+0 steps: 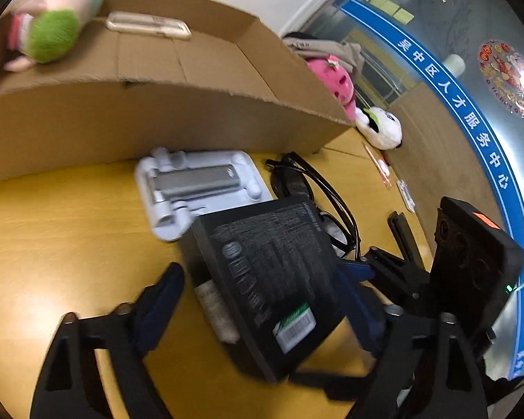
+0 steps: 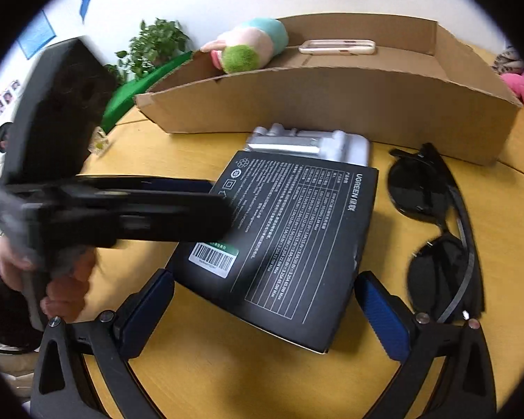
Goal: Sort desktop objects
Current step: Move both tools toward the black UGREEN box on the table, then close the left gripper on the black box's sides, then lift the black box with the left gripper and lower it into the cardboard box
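A flat matte black box (image 2: 283, 244) lies on the smooth yellow table (image 2: 227, 377) between both grippers' spread blue-padded fingers: left gripper (image 1: 262, 300), right gripper (image 2: 265, 310). Its far edge hides part of a grey tray (image 2: 314, 145).

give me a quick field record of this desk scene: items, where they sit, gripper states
surface: yellow wooden table
container: open cardboard box
in box: pastel plush toy; clear phone case
target: black UGREEN product box, tilted on white moulded tray
beside it: black sunglasses
left gripper: open, straddling product box
right gripper: open
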